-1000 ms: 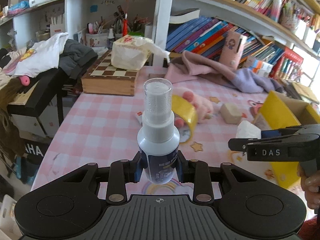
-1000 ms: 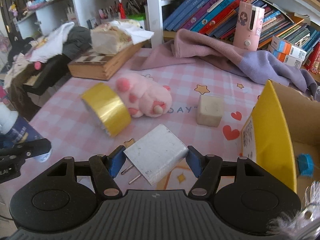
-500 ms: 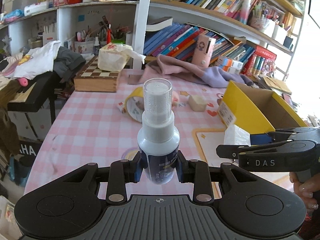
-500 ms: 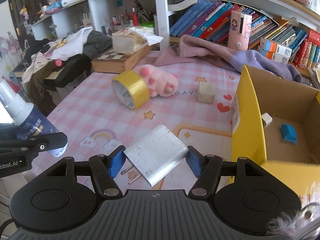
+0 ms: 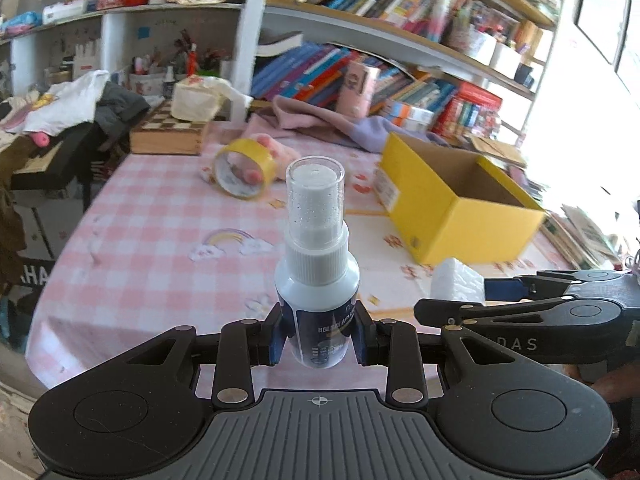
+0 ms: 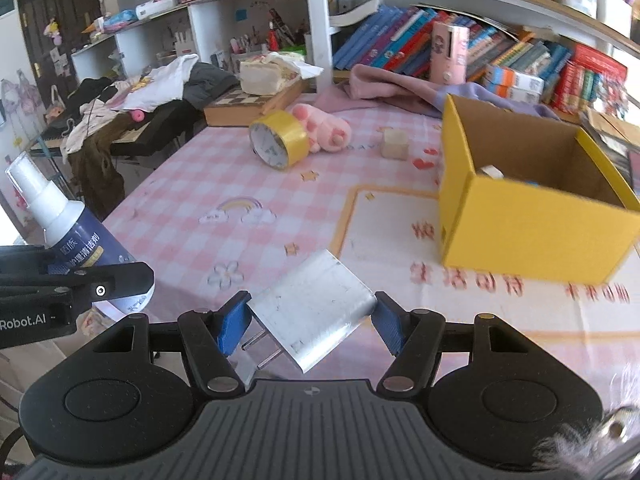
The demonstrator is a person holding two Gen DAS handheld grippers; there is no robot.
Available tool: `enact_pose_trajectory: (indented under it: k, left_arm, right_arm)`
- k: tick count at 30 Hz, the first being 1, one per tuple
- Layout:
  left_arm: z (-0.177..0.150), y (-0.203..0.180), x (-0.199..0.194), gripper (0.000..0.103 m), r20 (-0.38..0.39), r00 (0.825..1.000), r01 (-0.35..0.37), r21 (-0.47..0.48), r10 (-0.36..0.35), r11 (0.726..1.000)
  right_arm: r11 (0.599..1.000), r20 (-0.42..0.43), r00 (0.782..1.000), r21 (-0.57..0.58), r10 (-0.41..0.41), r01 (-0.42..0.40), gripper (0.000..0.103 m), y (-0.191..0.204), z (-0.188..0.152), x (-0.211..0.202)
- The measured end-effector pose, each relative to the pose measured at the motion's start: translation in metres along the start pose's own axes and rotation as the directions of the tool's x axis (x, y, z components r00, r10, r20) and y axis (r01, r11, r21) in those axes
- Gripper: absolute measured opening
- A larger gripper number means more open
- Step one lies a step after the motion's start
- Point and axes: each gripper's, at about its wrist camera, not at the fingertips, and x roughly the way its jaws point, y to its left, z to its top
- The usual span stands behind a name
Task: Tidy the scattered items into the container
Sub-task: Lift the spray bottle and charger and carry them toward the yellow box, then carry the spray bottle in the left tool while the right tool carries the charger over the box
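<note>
1. The spray bottle (image 5: 318, 280) looks light and stiff, a small plastic body with a smooth, probably slippery label. The left tool (image 5: 319, 338) is clamped narrowly on the lower body, one pad on each side, below the shoulder. That low hold seems sound, since the clear cap (image 5: 316, 196) would likely pull off if taken instead.
2. Its long axis runs upright, cap uppermost, base hanging below the pads, above the near edge of the table (image 5: 152, 240).
3. The charger plug (image 6: 312, 312) is a flat white block, hard and slick; I judge it light. The right tool (image 6: 310, 326) holds it at a middling width, blue pads (image 6: 232, 324) pressing two opposite corners. A corner grip like that could let it pivot.
4. The plug lies tilted, broad face up, its two metal prongs pointing back towards the tool's left side, its far corner towards the table.
5. The yellow box (image 6: 532, 224) stands open on the table, ahead of and to the right of both tools, with a couple of small items inside. Neither held thing is over it yet.
6. Loose beyond: a yellow tape roll (image 6: 280, 142) on edge, touching a pink plush (image 6: 324, 128) behind it, and a small pale cube (image 6: 394, 144) nearby.
7. Behind these lie draped cloth, a chessboard and shelves of books.
</note>
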Motion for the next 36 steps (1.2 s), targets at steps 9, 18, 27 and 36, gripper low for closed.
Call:
enact_pose_trajectory:
  k: [9,18,27,36]
  left_arm:
    - [-0.012,-0.024,-0.010,0.031,-0.005,0.997,0.079,0.048,-0.078,0.996]
    - [-0.019,-0.051,-0.004,0.031,-0.042,0.985,0.170,0.107,-0.166,0.980]
    - [-0.016,-0.084,0.012,0.031,-0.092,0.963,0.265,0.181,-0.252,0.947]
    - [-0.013,-0.113,0.029,0.031,-0.151,0.936,0.346,0.237,-0.318,0.908]
  right_arm:
    - [0.997,0.004,0.998,0.042,-0.062,0.062,0.063,-0.005,-0.026,-0.035]
    - [0.983,-0.017,0.991,0.121,-0.136,0.137,0.063,-0.025,-0.051,-0.057]
    - [0.954,-0.021,0.976,0.209,-0.217,0.217,0.063,-0.051,-0.069,-0.079]
    - [0.909,-0.053,0.960,0.308,-0.276,0.279,0.063,-0.081,-0.081,-0.091]
